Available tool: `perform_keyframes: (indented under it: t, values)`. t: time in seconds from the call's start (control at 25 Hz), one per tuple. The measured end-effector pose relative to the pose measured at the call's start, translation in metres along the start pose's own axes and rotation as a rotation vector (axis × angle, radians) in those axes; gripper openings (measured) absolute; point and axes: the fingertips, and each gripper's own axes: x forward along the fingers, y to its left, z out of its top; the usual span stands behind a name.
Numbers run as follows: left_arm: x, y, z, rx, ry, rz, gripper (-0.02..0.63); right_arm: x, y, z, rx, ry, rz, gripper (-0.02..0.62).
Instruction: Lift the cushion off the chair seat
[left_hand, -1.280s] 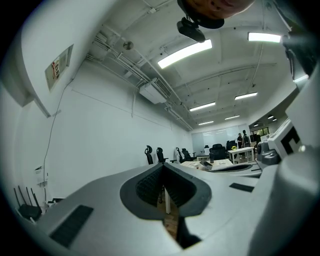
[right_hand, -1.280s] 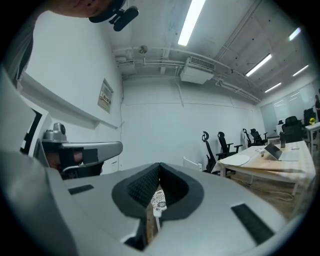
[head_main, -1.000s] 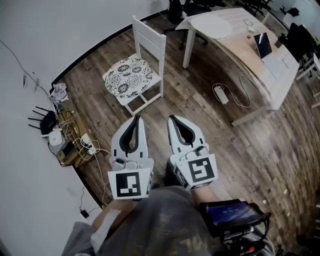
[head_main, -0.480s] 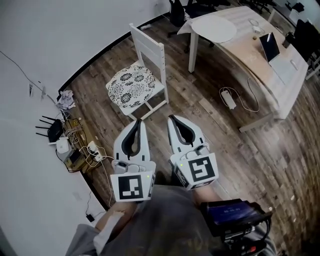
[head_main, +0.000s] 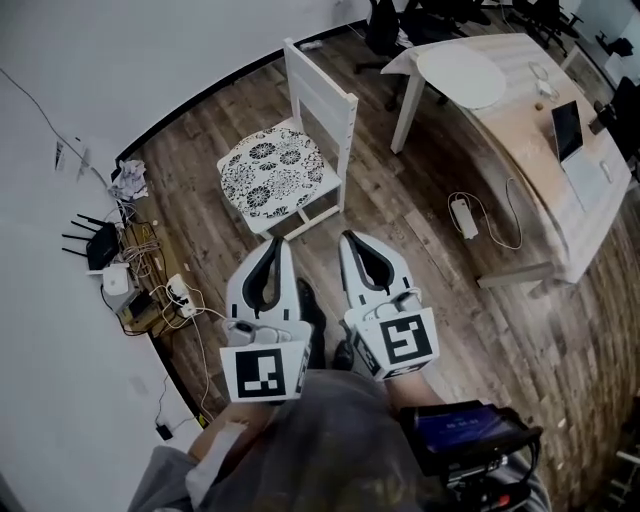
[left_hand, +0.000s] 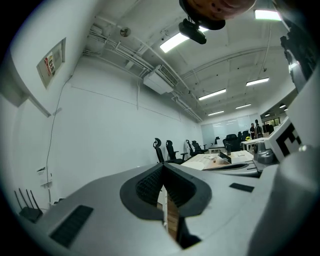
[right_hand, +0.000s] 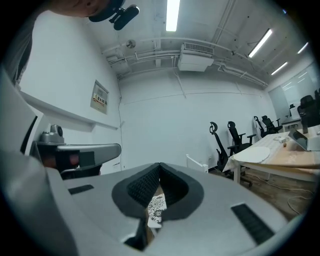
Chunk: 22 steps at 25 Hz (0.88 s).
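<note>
White chair (head_main: 322, 95) bears the cushion (head_main: 272, 172); left claw (head_main: 277, 243), right claw (head_main: 350, 240) closed, empty

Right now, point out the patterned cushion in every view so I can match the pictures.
Head view: cushion on the white chair seat, upper centre-left.
Left gripper view: not visible; the left gripper fills the lower picture.
Right gripper view: a patterned sliver low centre, through the gap under the right gripper and its shut tips.
Shared landmark: black office chairs.
</note>
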Motion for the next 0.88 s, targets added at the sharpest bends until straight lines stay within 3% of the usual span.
perform_keyframes:
  t: [0.72,0.88]
  values:
    - [0.129,0.151,-0.008,-0.124,-0.002,0.127,0.006,0.206,0.008,0.003,-0.052,0.104,0.142,0.008]
    - [0.142,0.185,-0.008,-0.109,-0.005,0.173,0.006,0.245,0.024,0.008,-0.062,0.088,0.194,0.008]
